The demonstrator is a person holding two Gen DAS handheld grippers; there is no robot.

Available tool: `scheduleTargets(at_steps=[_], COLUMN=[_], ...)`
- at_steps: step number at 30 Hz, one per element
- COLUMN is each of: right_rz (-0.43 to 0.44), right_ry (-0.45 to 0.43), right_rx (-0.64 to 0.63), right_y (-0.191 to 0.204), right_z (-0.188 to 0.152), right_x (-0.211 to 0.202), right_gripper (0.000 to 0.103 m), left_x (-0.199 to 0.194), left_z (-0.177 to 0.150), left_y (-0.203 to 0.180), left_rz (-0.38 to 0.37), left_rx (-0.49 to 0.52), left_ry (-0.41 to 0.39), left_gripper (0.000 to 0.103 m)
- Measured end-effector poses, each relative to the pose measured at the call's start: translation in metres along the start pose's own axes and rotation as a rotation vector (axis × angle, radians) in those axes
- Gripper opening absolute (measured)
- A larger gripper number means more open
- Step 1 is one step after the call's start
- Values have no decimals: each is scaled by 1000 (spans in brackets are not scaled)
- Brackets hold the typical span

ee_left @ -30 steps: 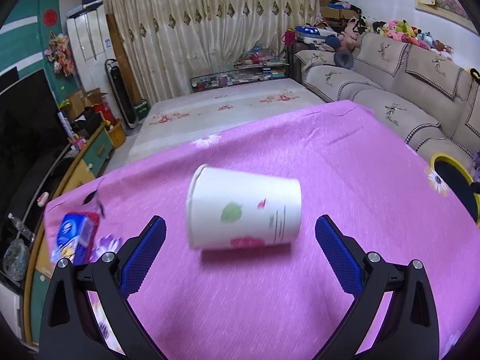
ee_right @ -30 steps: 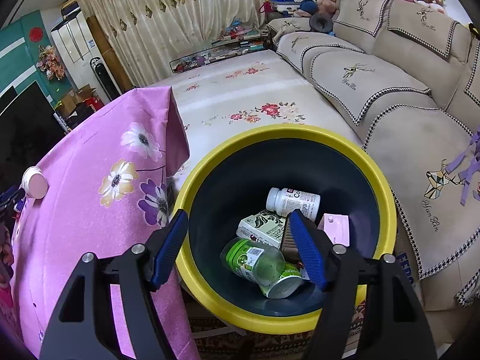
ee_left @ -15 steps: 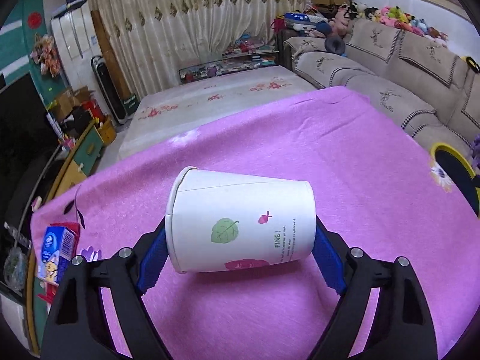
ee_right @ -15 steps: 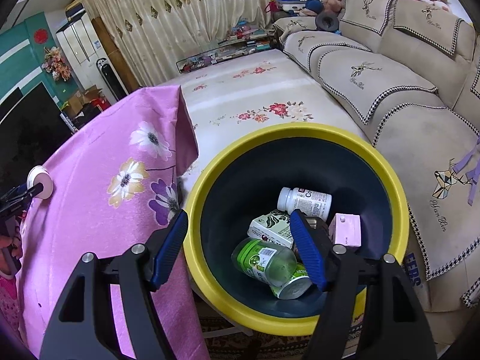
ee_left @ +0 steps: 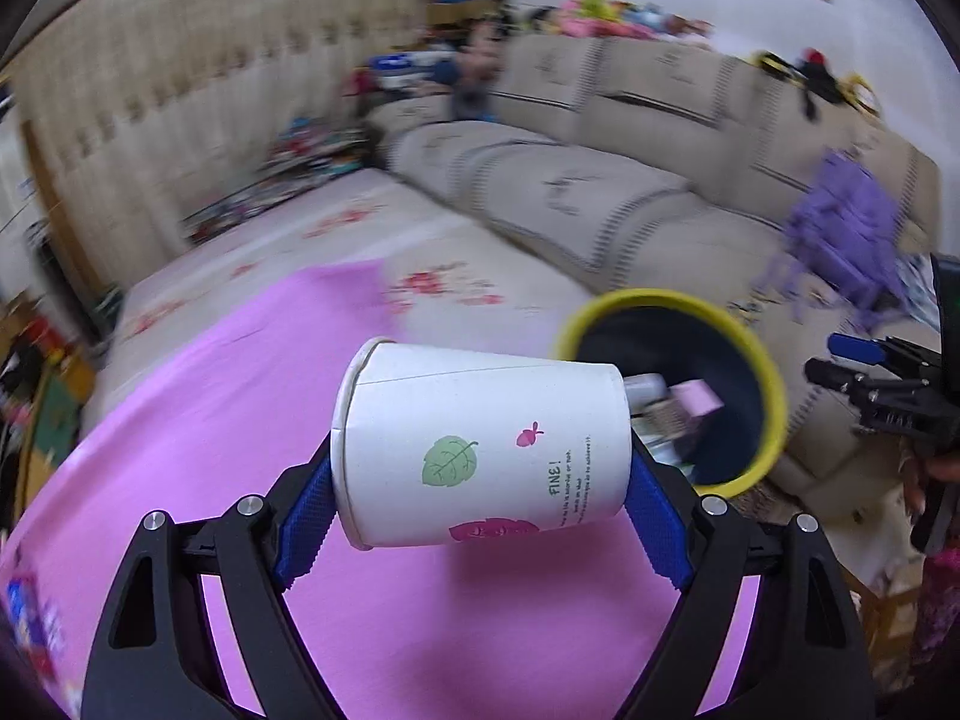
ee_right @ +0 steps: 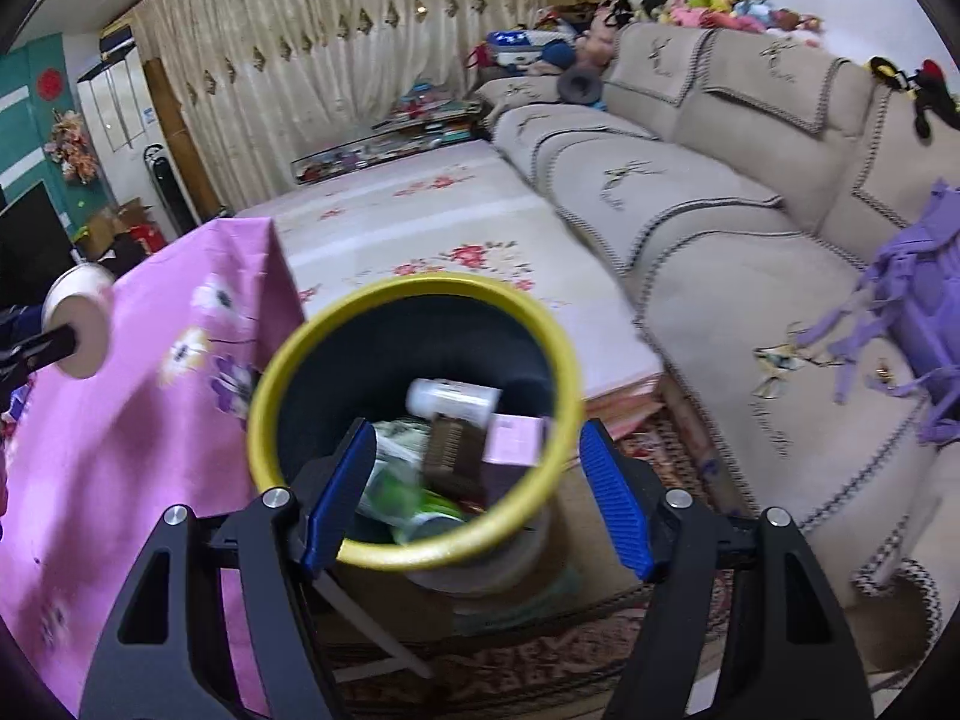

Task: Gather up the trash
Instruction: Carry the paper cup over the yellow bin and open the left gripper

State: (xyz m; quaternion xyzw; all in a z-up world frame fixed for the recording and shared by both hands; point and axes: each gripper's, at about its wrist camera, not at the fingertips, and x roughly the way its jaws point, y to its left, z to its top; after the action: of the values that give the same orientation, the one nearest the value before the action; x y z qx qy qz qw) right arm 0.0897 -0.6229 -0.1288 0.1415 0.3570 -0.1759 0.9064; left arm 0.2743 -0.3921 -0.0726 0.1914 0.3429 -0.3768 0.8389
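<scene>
My left gripper [ee_left: 480,516] is shut on a white paper cup [ee_left: 480,450] with a green leaf print, held sideways above the pink tablecloth [ee_left: 450,630]. The cup also shows at the left edge of the right wrist view [ee_right: 78,330]. A dark trash bin with a yellow rim [ee_left: 762,372] stands just right of the table, behind the cup. My right gripper [ee_right: 474,498] is open and empty over the bin [ee_right: 414,288], which holds a white bottle [ee_right: 453,399], cartons and a green can. The right gripper shows at the right edge of the left wrist view [ee_left: 864,360].
A beige sofa [ee_right: 690,210] runs along the right, with a purple bag [ee_right: 924,300] on it. A floral mat [ee_right: 432,210] lies beyond the bin. The pink flowered tablecloth [ee_right: 120,420] hangs beside the bin. A blue packet [ee_left: 27,606] lies at the table's left.
My left gripper has lifted the cup off the table and swung right toward the bin. My right gripper has opened wider and drawn back from the bin.
</scene>
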Motion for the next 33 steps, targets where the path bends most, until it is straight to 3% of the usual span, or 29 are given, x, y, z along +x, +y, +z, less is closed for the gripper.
scheduleTargets(at_steps=[4,7,10,12,16,18,22,27,33], right_rz=[-30,-39,-39,-43,-35,-29,10,89,143], right_ry=[-10,-9,-3,0,-5,-7,-30,-76,-160], right_rx=[-10,-5,9,20,35,29,-16,-88,-175], right_y=[-24,-39,-52,-58,-62,-57,-30,18,73], right_z=[-11,-18,-23,-26,-29,-31,-36,-44,-55], right_x=[-14,-19,-21,-21,-24,-26,-41,-68,-115], right_gripper=[67,67,67,67,68,68,71,77,84], left_x=[46,82,115,137,144,123,34,-94,-209], left_z=[28,43,55,62,63,59,33,-31,-124], left_y=[-70,-104,-123,-128,-126,-115,-83,-45,-8], left_rz=[-71,-70,-69,-46,-21,-27,14,142,336], left_rx=[56,91,91,90,55,22,-53,-196,-343], left_ry=[42,74,118,147,159,139,17,-137,-169], left_gripper=[84,84,85,95,96,96,98,98,98])
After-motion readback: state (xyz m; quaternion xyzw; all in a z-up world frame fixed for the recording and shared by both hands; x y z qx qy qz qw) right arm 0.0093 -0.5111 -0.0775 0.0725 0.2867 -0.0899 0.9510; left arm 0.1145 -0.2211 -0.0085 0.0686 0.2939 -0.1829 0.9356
